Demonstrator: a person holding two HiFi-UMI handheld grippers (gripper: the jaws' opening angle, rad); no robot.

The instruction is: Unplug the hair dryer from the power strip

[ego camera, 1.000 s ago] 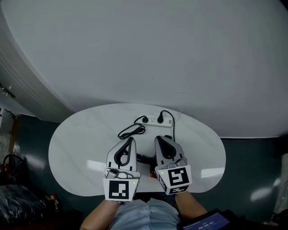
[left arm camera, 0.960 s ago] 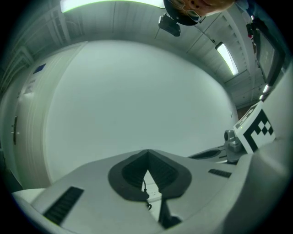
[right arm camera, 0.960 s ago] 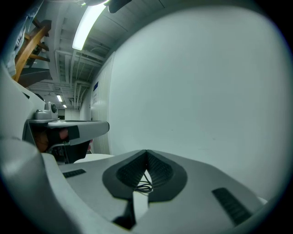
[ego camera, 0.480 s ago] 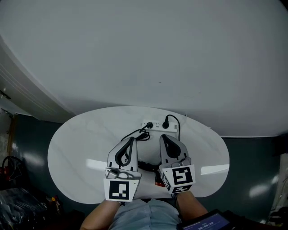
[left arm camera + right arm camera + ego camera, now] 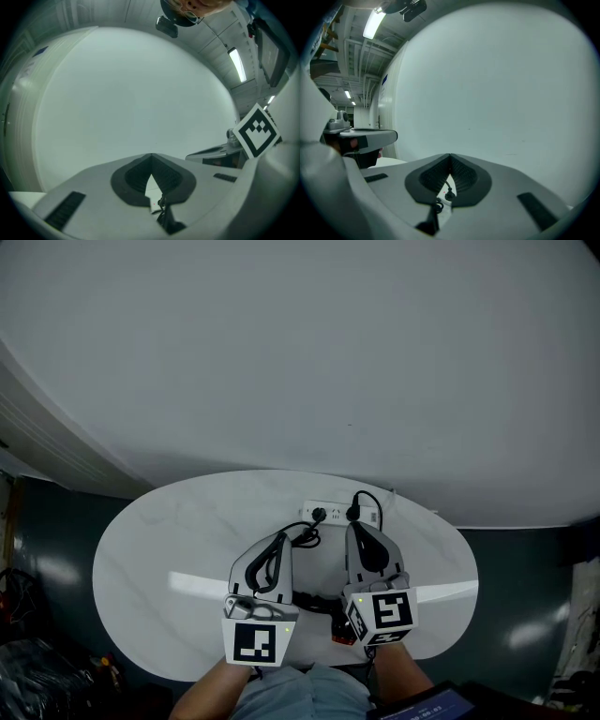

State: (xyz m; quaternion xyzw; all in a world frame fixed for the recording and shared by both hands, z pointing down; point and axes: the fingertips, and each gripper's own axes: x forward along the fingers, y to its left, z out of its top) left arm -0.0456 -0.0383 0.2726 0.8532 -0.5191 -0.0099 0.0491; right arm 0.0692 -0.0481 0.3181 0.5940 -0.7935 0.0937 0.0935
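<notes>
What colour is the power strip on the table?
The power strip is white; it shows best in the head view.

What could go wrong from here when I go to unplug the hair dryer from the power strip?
1. The power strip holds a left plug and a right plug, both black, with cords looped beside them. The wrong one may get pulled.
2. The left gripper and right gripper are both shut. Pushing in like this would likely shove the strip.
3. The strip lies near the table's far edge and could slide off.
</notes>
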